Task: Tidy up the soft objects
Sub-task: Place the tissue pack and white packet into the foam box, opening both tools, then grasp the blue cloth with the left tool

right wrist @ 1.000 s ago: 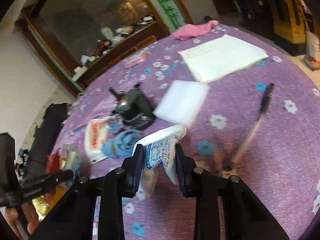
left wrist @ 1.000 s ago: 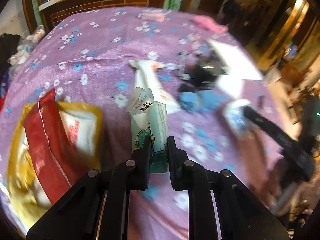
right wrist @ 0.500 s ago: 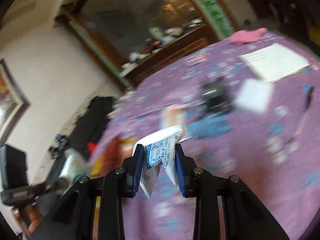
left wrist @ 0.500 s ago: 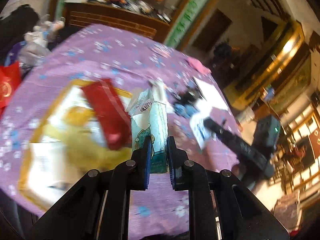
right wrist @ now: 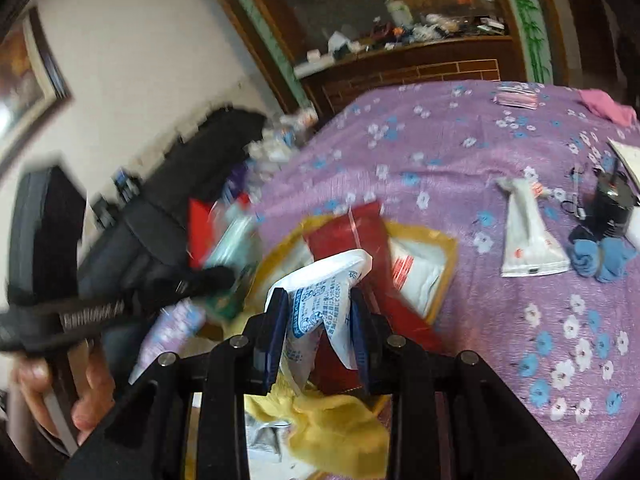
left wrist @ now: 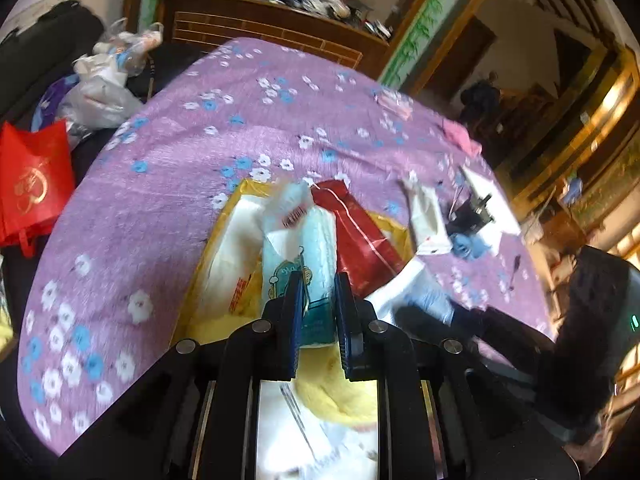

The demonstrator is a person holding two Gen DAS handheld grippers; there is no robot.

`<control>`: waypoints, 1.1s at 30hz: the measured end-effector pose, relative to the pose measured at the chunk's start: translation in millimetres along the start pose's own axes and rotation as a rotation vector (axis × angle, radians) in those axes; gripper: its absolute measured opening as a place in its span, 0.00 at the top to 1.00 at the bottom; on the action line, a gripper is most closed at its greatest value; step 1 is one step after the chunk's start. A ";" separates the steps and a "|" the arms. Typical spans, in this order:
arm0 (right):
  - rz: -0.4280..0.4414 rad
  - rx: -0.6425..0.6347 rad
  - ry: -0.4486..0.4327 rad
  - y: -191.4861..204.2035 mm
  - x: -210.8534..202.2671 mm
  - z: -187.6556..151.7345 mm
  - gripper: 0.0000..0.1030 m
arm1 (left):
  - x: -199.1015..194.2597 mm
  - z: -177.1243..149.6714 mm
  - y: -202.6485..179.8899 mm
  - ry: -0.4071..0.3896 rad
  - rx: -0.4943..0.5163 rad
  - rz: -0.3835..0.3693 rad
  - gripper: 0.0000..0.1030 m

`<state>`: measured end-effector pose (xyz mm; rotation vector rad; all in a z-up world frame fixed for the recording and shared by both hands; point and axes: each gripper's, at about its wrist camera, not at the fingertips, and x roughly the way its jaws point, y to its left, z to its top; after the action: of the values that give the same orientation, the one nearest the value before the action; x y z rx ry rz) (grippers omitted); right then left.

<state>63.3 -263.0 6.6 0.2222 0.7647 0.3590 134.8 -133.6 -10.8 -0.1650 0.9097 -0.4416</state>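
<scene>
We have left gripper point(left wrist: 316, 320) clamping the teal tissue pack point(left wrist: 300, 256), right gripper point(right wrist: 318, 332) clamping the white packet point(right wrist: 324, 292), both over yellow bag point(right wrist: 440, 248) mid-frame; blue cloth point(right wrist: 600, 256) at right remains.

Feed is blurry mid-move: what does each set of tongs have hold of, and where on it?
Left tongs: teal tissue pack, pinched at its near, lower end. Right tongs: white pouch with blue print, pinched across its crumpled lower part.
</scene>
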 end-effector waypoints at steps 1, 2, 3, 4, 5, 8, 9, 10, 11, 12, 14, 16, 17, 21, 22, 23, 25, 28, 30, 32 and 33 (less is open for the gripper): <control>-0.012 0.001 0.005 0.6 1.7 -7.0 0.71 | 7.3 -0.6 0.7 0.008 0.001 0.038 0.86; -0.021 -0.001 0.003 0.7 2.7 -11.5 0.68 | 14.1 -2.1 0.1 0.020 0.007 0.065 0.85; -0.025 -0.002 -0.010 -0.3 0.7 -15.2 0.68 | 19.6 -3.7 -0.7 0.030 0.022 0.074 0.83; -0.029 -0.002 -0.018 -0.1 -2.5 -17.6 0.65 | 25.0 -5.4 -1.3 0.041 0.037 0.076 0.78; -0.028 -0.003 -0.020 1.0 -4.9 -18.7 0.64 | 25.0 -7.4 -0.8 0.031 0.030 0.074 0.77; 0.021 0.028 -0.045 -6.0 -17.4 -19.5 0.44 | 7.7 -10.1 2.5 -0.009 -0.035 0.001 0.51; 0.032 0.039 -0.061 -7.8 -23.7 -20.6 0.41 | 2.0 -9.4 0.9 -0.030 -0.044 -0.006 0.48; 0.032 0.050 -0.076 -11.0 -30.7 -21.3 0.39 | -7.6 -10.6 -3.1 -0.057 -0.046 0.002 0.48; 0.036 0.056 -0.085 -13.3 -37.1 -22.7 0.39 | -13.7 -10.6 -8.7 -0.068 -0.039 0.024 0.48; 0.050 0.062 -0.094 -16.9 -43.9 -24.8 0.39 | -22.7 -11.7 -17.2 -0.087 -0.027 0.053 0.48; 0.098 0.091 -0.111 -27.7 -59.9 -31.1 0.39 | -40.7 -16.6 -44.1 -0.134 0.028 0.075 0.48; 0.147 0.138 -0.110 -46.9 -74.3 -39.2 0.39 | -49.4 -21.2 -68.1 -0.144 0.069 0.050 0.45; 0.152 0.153 -0.102 -54.6 -78.1 -42.3 0.39 | -50.4 -24.9 -84.1 -0.131 0.085 0.031 0.43; 0.112 0.215 -0.091 -93.7 -95.9 -57.5 0.39 | -35.4 -31.3 -132.8 -0.069 0.135 -0.057 0.42; 0.105 0.235 -0.090 -101.4 -100.7 -61.9 0.39 | -27.2 -30.7 -142.6 -0.048 0.138 -0.077 0.42; 0.092 0.258 -0.091 -111.8 -105.5 -65.4 0.39 | -14.5 -29.4 -156.2 -0.018 0.151 -0.102 0.42; 0.064 0.297 -0.106 -132.7 -116.3 -71.9 0.38 | 4.7 -27.6 -174.2 0.031 0.169 -0.100 0.42; 0.041 0.357 -0.114 -161.6 -125.9 -77.5 0.38 | 33.8 -23.1 -198.1 0.062 0.202 -0.084 0.42; 0.033 0.384 -0.122 -175.9 -130.0 -79.7 0.38 | 50.5 -18.9 -203.4 0.085 0.187 -0.090 0.42; 0.029 0.405 -0.129 -188.6 -132.1 -78.6 0.38 | 71.4 -10.9 -205.0 0.119 0.143 -0.097 0.42; 0.027 0.416 -0.132 -193.6 -132.8 -78.2 0.38 | 79.3 -6.8 -204.4 0.129 0.123 -0.092 0.42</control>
<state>-34.9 -487.7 -26.9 0.6413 0.7006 0.2050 110.5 -351.5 -6.8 -0.0664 1.0013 -0.5969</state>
